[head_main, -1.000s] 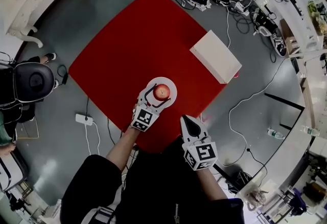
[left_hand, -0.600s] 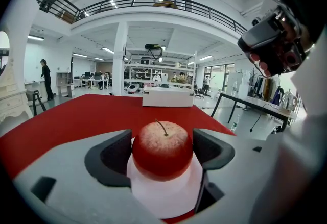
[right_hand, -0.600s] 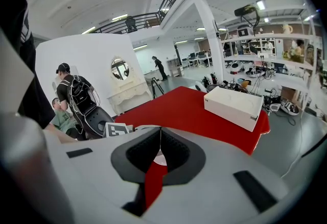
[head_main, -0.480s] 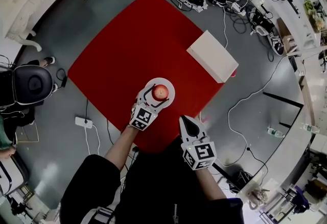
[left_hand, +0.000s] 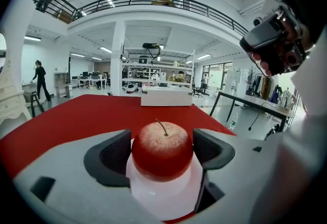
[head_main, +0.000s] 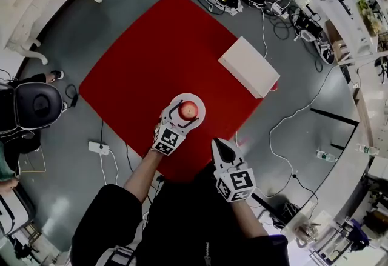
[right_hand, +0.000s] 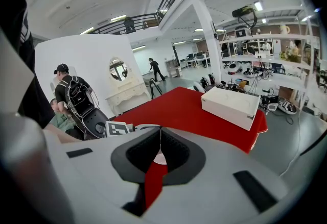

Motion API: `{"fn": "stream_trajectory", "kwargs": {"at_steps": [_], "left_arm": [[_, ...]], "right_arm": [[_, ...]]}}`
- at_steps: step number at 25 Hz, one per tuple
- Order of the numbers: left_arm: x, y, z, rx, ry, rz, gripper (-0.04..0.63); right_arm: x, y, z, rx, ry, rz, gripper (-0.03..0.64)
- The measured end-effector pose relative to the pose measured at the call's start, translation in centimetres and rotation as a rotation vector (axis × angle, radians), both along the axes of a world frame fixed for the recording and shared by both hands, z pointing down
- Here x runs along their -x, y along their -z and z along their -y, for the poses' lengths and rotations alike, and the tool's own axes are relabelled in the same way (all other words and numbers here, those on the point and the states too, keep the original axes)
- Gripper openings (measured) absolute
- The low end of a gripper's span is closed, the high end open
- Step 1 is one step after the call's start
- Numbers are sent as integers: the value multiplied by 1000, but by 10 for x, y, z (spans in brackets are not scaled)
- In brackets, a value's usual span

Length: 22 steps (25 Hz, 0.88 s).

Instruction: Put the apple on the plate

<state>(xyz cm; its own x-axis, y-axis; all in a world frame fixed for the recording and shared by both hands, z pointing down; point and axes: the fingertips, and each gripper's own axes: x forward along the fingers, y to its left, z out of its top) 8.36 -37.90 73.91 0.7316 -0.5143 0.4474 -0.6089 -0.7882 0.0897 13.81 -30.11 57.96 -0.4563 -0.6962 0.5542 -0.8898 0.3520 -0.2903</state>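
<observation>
Red cloth covers the tabletop (head_main: 145, 59), and toward the corner nearest the person the apple (head_main: 190, 109) sits upright, stem up, on the white plate (head_main: 197, 101). The left gripper (head_main: 182, 119) reaches in from the near side, its two dark pads (left_hand: 110, 156) clamped against the apple's sides while the fruit rests on the plate. To the right, by the tabletop's near edge, the right gripper (head_main: 223, 147) has its jaws pressed together with nothing between them, and a white box (head_main: 248, 66) lies at the right corner, well apart from the plate.
</observation>
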Motion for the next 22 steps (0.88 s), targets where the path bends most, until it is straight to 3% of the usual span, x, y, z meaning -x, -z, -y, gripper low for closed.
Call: {"fn": "stream_trajectory", "kwargs": {"at_steps": [22], "left_arm": [[-4, 13, 2, -34, -16, -8, 376]], "right_arm": [[-5, 1, -6, -2, -17, 0, 11]]}}
